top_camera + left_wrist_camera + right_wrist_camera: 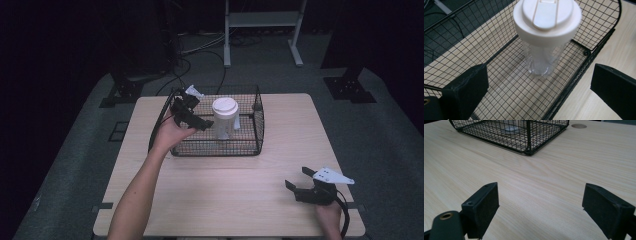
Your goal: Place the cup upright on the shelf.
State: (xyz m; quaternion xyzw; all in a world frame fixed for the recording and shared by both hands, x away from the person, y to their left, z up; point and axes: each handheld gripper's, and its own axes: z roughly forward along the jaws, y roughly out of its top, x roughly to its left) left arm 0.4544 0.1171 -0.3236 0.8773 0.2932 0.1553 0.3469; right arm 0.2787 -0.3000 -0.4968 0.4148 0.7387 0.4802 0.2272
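Clear plastic bottle with cream lid (547, 37) stands upright inside the black wire basket (258, 120); your left gripper (195, 120) gapes wide beside it, seemingly ready to grasp, right gripper (300, 182) idle, wide.

A light wooden table (225, 192) stands on grey carpet (390, 130), with a white metal frame (262, 22) behind.

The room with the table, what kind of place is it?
Probably a lab or recording studio: a bare light wooden table on grey carpet, black stand feet bolted around it, loose cables behind, dark walls.
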